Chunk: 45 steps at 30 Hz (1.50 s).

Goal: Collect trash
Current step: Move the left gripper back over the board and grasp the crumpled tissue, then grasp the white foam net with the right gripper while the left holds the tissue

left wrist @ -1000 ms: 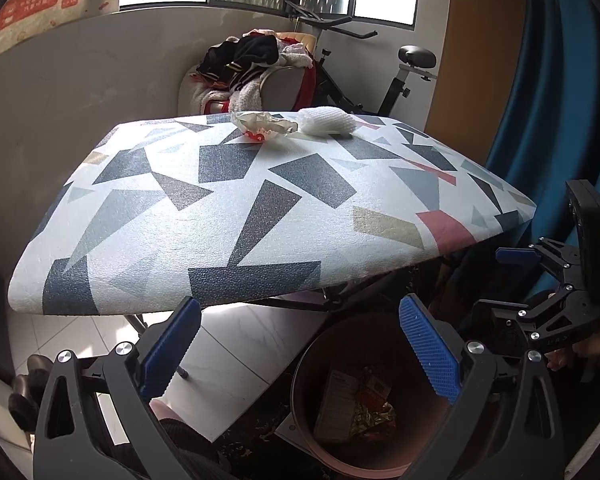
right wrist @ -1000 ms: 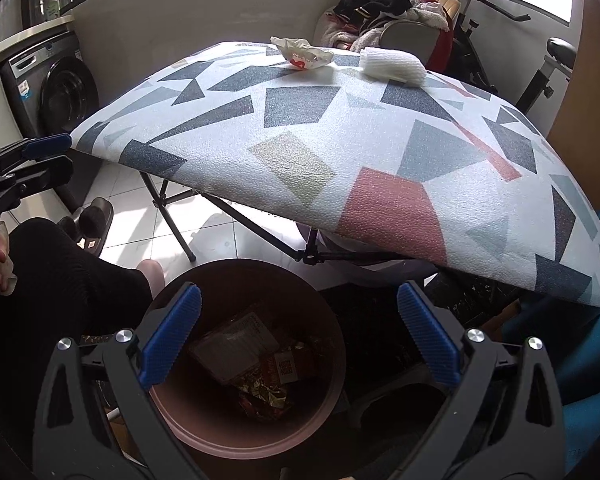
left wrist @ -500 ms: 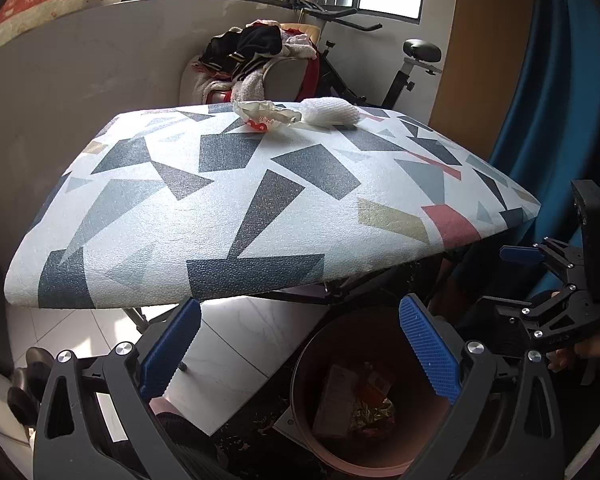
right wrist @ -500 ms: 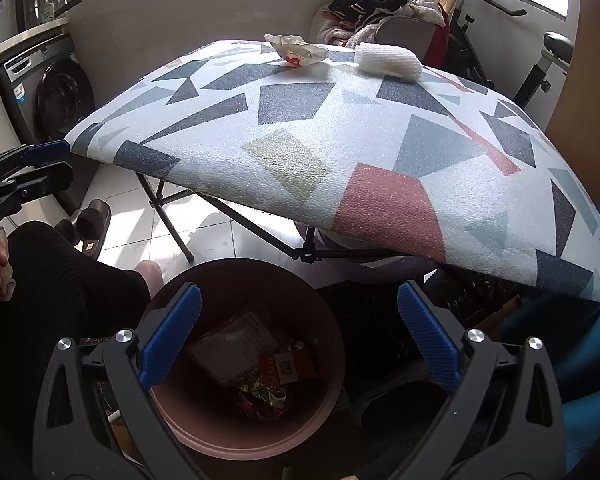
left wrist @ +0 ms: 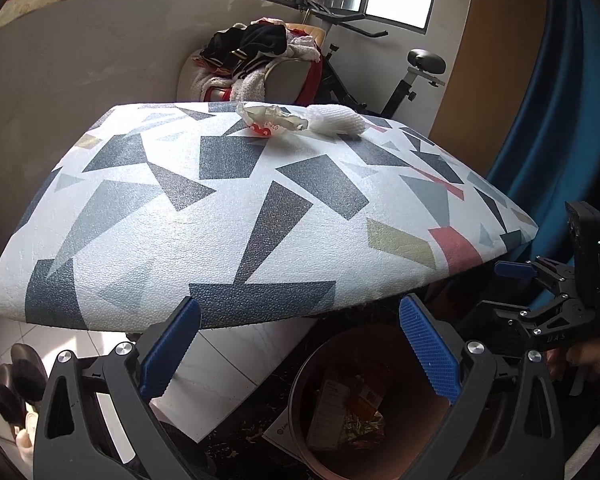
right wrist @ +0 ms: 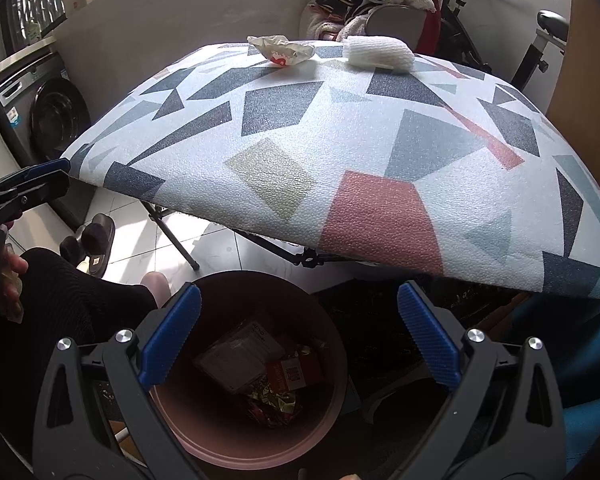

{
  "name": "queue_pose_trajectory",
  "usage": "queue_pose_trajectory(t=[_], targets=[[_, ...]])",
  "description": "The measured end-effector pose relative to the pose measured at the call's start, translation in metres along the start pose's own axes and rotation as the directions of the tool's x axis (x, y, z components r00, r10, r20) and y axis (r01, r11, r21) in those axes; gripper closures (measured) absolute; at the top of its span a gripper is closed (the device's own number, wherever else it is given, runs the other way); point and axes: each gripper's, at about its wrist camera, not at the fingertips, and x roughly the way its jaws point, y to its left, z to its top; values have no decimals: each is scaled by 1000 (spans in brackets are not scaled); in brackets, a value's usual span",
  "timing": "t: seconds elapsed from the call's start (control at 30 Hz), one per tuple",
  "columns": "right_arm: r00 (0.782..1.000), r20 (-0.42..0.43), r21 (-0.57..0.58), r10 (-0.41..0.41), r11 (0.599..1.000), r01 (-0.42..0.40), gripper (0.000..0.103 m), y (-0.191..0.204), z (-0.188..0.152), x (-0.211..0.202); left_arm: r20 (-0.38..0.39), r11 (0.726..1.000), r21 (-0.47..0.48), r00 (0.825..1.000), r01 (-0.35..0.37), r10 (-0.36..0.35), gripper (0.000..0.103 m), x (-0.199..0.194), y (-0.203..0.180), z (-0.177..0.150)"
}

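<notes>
Left wrist view: left tongs (left wrist: pixel 300 344) spread wide, nothing between the blue pads (left wrist: pixel 170 354), held low at the near edge of the worktop (left wrist: pixel 228 216). Worktop is a folding board with a white textured cover and grey, pink and beige shapes.

Two pieces of trash lie at its far end: a crumpled wrapper (left wrist: pixel 272 120) with a red mark, and just right of it a white foam net sleeve (left wrist: pixel 334 120). The two look close to touching; cannot tell for sure.

Bin (left wrist: pixel 364 404), brown and round, sits on the floor below the worktop's near edge, right of the left tongs. It holds a flat packet, an orange-red box and some foil scraps.

Right tongs (left wrist: pixel 516 280) show at the right edge, a hand (left wrist: pixel 580 356) gripping the handle beneath.

Right wrist view: right tongs (right wrist: pixel 300 338) also wide apart and empty, hanging directly over the bin (right wrist: pixel 256 444). Bin contents clearer here: clear packet, red-orange box, crinkled foil. Wrapper (right wrist: pixel 282 51) and sleeve (right wrist: pixel 378 53) far off on the worktop (right wrist: pixel 340 152), well apart from both tongs.

Left tongs (right wrist: pixel 24 184) enter at the left edge, with fingers (right wrist: pixel 10 276) below. Dark trouser leg (right wrist: pixel 60 304) beside the bin. Washing machine (right wrist: pixel 44 112) by the left wall. Exercise bike (left wrist: pixel 384 76) and a clothes heap (left wrist: pixel 256 48) behind the worktop.
</notes>
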Motion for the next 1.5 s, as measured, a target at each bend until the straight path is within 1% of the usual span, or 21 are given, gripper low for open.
queue_pose_trajectory(t=[0.07, 0.1, 0.17, 0.23, 0.33, 0.43, 0.57, 0.63, 0.7, 0.77, 0.8, 0.83, 0.87, 0.9, 0.93, 1.0, 1.1, 1.2, 1.3, 1.37, 1.5], targets=[[1000, 5, 25, 1, 1000, -1, 6, -8, 12, 4, -7, 1000, 22, 1000, 14, -14, 6, 9, 2, 16], [1000, 10, 36, -1, 999, 1, 6, -12, 19, 6, -12, 999, 15, 999, 31, -31, 6, 15, 5, 27], [1000, 20, 56, -12, 998, 11, 6, -20, 35, 11, -8, 999, -18, 999, 45, -45, 6, 26, 14, 51], [999, 38, 80, -22, 997, 19, 6, -29, 53, 15, 6, 997, -58, 999, 42, -42, 6, 42, 23, 78], [998, 63, 105, 4, 994, -11, 6, -40, 79, 21, 37, 994, -101, 999, 37, -33, 6, 69, 35, 119], [995, 100, 98, 19, 995, -29, 6, -47, 102, 27, 36, 986, -156, 998, 53, -48, 6, 107, 43, 162], [990, 140, 85, 5, 996, -17, 6, -57, 130, 34, 17, 951, -299, 997, 77, -75, 14, 166, 59, 205], [990, 140, 95, 4, 995, -17, 6, -65, 141, 39, -1, 921, -382, 997, 74, -80, 16, 197, 70, 219], [992, 124, 96, 39, 994, -51, 6, -72, 150, 45, -24, 883, -464, 996, 65, -85, 17, 226, 81, 227], [993, 112, 81, 23, 996, -32, 6, -76, 159, 49, -47, 850, -524, 995, 54, -92, 20, 249, 91, 231], [994, 110, 73, 3, 997, -11, 6, -78, 164, 51, -63, 849, -527, 994, 45, -92, 35, 259, 93, 233], [993, 113, 71, -18, 997, 10, 6, -80, 169, 53, -80, 860, -509, 993, 33, -85, 50, 266, 95, 234], [992, 119, 74, -35, 997, 27, 6, -83, 174, 56, -95, 880, -474, 993, 11, -64, 79, 270, 93, 234], [991, 127, 81, -44, 996, 34, 6, -87, 181, 58, -94, 899, -438, 995, -14, -30, 87, 269, 91, 233], [989, 141, 90, -46, 995, 34, 6, -92, 188, 61, -72, 913, -407, 997, -13, -18, 87, 265, 90, 232], [984, 170, 106, -52, 994, 34, 6, -101, 205, 67, -32, 938, -346, 999, 9, -21, 90, 253, 86, 227], [977, 196, 124, -85, 990, 61, 6, -114, 235, 83, 6, 961, -273, 999, 38, -38, 91, 228, 86, 222], [976, 185, 134, -119, 986, 95, 6, -121, 268, 109, 45, 970, -235, 998, 61, -51, 91, 197, 90, 218], [984, 138, 135, -109, 987, 91, 6, -122, 297, 142, 84, 972, -223, 995, 76, -59, 91, 170, 96, 213], [985, 114, 146, -131, 983, 114, 6, -121, 313, 163, 100, 974, -214, 993, 78, -58, 91, 159, 101, 209], [985, 106, 172, -136, 978, 116, 6, -111, 335, 193, 108, 981, -184, 993, 66, -47, 91, 149, 104, 201]])
